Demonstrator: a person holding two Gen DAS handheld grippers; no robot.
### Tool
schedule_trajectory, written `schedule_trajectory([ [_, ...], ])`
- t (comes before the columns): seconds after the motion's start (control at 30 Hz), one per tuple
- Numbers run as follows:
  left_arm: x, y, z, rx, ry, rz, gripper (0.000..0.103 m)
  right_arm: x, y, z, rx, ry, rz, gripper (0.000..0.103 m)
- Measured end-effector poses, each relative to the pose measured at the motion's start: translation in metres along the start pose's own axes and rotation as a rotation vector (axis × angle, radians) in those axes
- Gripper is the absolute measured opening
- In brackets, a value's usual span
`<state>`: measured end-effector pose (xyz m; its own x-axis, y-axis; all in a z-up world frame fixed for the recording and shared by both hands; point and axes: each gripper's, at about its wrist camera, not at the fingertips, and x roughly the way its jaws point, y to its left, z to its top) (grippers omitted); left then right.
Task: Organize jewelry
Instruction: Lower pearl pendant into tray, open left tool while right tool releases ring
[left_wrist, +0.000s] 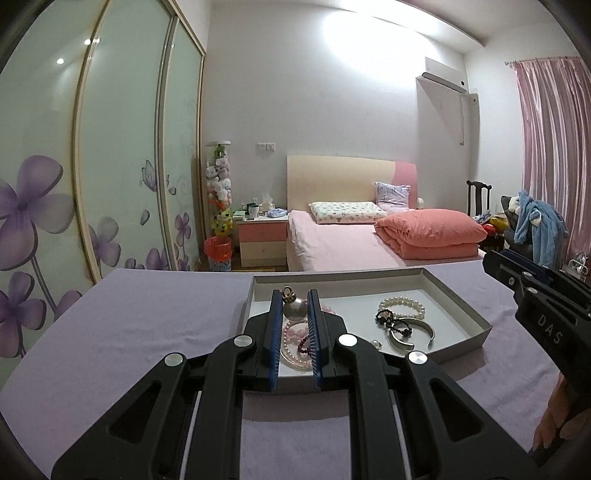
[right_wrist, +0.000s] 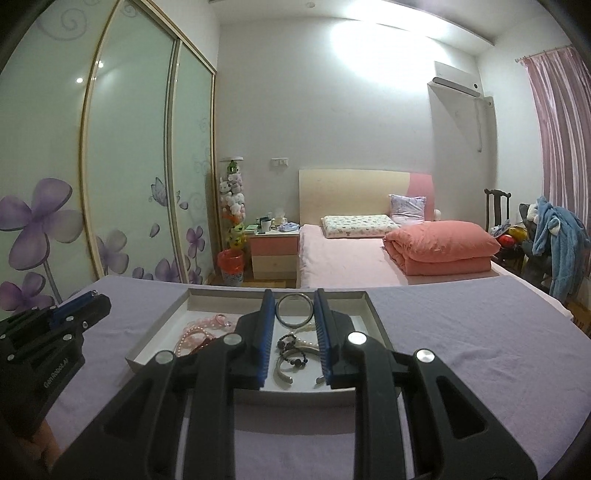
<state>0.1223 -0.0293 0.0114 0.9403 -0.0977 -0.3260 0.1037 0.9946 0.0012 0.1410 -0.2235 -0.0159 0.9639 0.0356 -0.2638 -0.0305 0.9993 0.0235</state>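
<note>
Item: jewelry in tray (left_wrist: 476, 320) on surface. Left gripper (left_wrist: 294, 308) pinching pearl pendant (left_wrist: 294, 310) above tray's left half; right gripper (right_wrist: 294, 308) pinching bangle (right_wrist: 294, 309) (ring face-on) above right half. We judge both poised for placing.

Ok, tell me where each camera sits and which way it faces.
Left wrist: on the left gripper, facing the tray and bed; fingers clamp a pearl pendant; right gripper at right edge.
Right wrist: on the right gripper, same direction; fingers clamp a bangle; left gripper at left edge.
Shared: tray, bed, wardrobe.
</note>
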Motion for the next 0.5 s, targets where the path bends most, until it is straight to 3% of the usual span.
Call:
schedule_trajectory([
  [0.5, 0.02, 0.001, 0.003, -0.019, 0.025, -0.03, 0.014, 0.017, 0.004, 0.005, 0.016, -0.002, -0.004, 0.022],
])
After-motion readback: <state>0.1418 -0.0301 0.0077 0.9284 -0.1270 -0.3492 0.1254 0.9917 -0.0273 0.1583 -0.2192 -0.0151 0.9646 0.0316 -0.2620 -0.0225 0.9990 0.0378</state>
